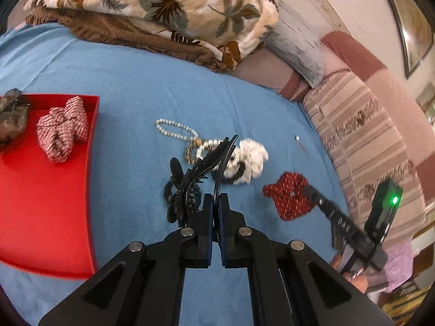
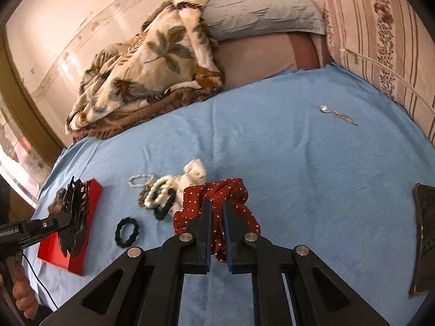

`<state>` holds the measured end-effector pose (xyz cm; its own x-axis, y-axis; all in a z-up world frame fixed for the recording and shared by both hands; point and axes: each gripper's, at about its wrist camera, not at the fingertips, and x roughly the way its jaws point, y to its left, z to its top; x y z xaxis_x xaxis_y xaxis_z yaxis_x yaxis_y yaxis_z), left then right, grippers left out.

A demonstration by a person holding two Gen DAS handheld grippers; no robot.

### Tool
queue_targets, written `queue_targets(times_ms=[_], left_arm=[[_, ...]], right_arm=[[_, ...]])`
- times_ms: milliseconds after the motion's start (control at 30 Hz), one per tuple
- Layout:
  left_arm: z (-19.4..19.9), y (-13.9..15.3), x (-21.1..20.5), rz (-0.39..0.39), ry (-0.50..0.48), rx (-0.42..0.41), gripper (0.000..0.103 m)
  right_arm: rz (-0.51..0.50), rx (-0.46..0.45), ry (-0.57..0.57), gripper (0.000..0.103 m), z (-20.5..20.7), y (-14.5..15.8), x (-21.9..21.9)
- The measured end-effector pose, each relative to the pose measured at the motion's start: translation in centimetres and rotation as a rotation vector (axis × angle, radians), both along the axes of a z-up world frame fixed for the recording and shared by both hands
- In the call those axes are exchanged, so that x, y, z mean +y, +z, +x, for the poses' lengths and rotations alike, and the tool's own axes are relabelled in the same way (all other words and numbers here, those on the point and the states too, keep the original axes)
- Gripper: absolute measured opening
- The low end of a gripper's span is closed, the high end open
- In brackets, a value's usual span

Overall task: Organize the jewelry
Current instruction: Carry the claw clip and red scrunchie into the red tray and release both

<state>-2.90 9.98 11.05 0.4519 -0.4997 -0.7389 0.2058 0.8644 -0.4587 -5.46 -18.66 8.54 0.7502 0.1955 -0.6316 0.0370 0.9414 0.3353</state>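
From the left wrist, the left tongs (image 1: pixel 216 203) are pinching the black claw clip (image 1: pixel 190 190) by one thin curved arm above the bed (image 1: pixel 136 87); it is stiff, light and toothed, likely slipping if tilted. The red tray (image 1: pixel 40 203) is holding a striped bow (image 1: pixel 64 133).

From the right wrist, the right tongs (image 2: pixel 216 212) are gripping the red dotted scrunchie (image 2: pixel 214 203), soft and easily bunched, beside the pearl bracelets (image 2: pixel 156 190).

My left tool (image 1: pixel 216 203) is clamped on a black hair claw (image 1: pixel 190 187), lifted over the blue bed (image 1: pixel 130 81); my right tool (image 1: pixel 312 193) pinches a red dotted scrunchie (image 1: pixel 288 198); the red tray (image 1: pixel 40 203) holds a striped bow (image 1: pixel 64 129); a pearl string (image 1: pixel 174 130) lies beyond.
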Motion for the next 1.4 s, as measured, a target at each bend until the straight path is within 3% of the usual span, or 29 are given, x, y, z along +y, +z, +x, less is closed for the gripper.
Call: queue_targets(times_ms=[133,267,600,800,967,1167,1400], left_arm=[[-2.2,-0.6,-0.2,0.076,-0.021,-0.020,0.004],[-4.1,-0.6,1.2,0.104,-0.012,-0.041,0.004],[-6.7,1.3,8.3,0.235,0.106,-0.153,0.004],[-6.2,0.5,15.0,0.232,0.246,-0.125,0.004],[-6.0,-0.1,19.4,0.224,0.326,-0.116,0.004],[-5.6,-1.2,21.9,0.221,0.345,-0.106,0.004],[-4.8,-3.8,23.9,0.204,0.360,-0.012,0.004]], right_arm=[[-0.022,0.001,0.038,0.009,-0.8,-0.1,1.8],[-0.046,-0.005,0.075,0.009,-1.6,-0.1,3.6],[-0.018,0.015,0.138,0.009,-4.7,-0.5,7.5],[0.017,0.018,0.206,0.009,-5.2,1.1,11.5],[0.028,0.015,0.301,0.009,-3.9,3.1,17.3],[0.036,0.025,0.390,0.009,-1.7,4.0,24.2],[-0.063,0.066,0.432,0.009,0.8,2.2,30.6]])
